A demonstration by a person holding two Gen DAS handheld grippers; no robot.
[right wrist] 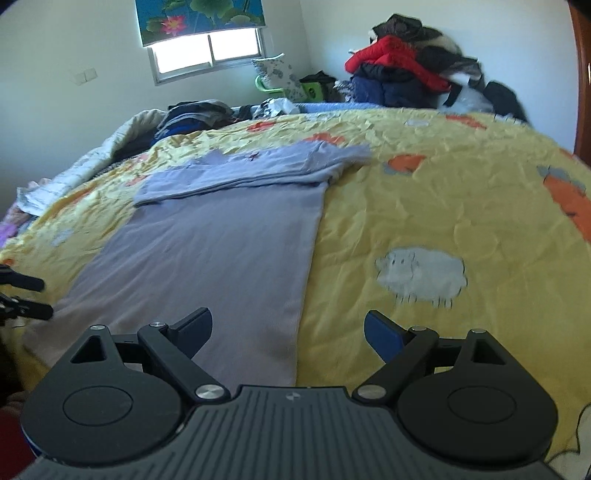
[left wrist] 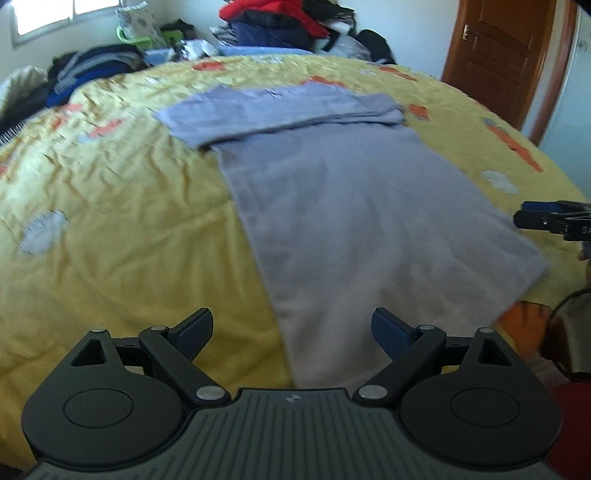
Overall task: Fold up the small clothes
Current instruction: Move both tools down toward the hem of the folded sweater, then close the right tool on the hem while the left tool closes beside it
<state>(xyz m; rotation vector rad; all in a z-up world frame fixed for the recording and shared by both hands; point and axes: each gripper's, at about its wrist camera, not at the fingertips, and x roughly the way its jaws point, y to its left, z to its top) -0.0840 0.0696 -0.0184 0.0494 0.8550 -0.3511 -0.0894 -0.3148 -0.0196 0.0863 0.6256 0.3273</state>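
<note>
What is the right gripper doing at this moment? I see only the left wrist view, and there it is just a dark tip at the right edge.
Observer: The right gripper is open and empty.
Operator: What lies below it?
Observer: The long right edge of the grey T-shirt runs under the gap between its fingers, on the yellow quilt.
Operator: Is anything on the far wall?
Observer: A lotus-print blind hangs over the window.
</note>
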